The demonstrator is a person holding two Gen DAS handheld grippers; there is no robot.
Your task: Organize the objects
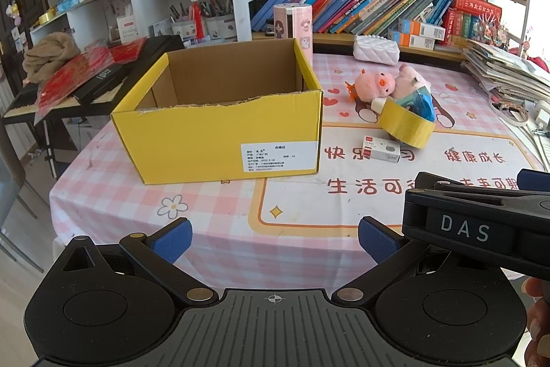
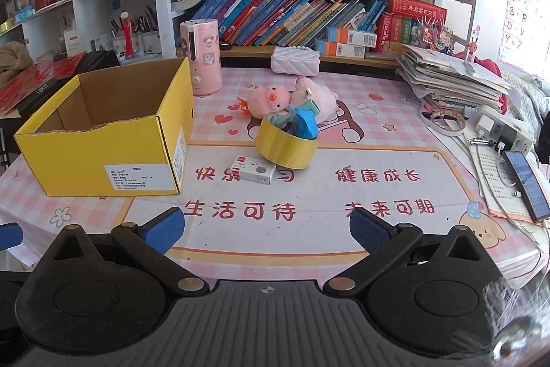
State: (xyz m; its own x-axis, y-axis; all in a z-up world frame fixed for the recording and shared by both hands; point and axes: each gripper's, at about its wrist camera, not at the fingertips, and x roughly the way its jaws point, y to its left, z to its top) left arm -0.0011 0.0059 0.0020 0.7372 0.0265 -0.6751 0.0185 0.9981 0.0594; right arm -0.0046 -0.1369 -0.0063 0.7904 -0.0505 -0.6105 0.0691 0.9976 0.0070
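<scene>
Holding both sets of jaws wide apart and empty, you have the left gripper (image 1: 273,239) and the right gripper (image 2: 266,229) hovering over the near edge of the tabletop (image 2: 309,229). Nothing looks sorted yet. Toward the middle lie the small white box (image 2: 256,170), the yellow tape roll (image 2: 285,147) with a blue packet (image 2: 304,124) tucked inside, and two pink plush toys (image 2: 292,98). The yellow cardboard box (image 1: 220,129) by the left edge looks empty; everything remains to be loaded.

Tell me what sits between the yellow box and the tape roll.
In the right wrist view, only a small white staple box lies between the yellow box and tape roll.
</scene>
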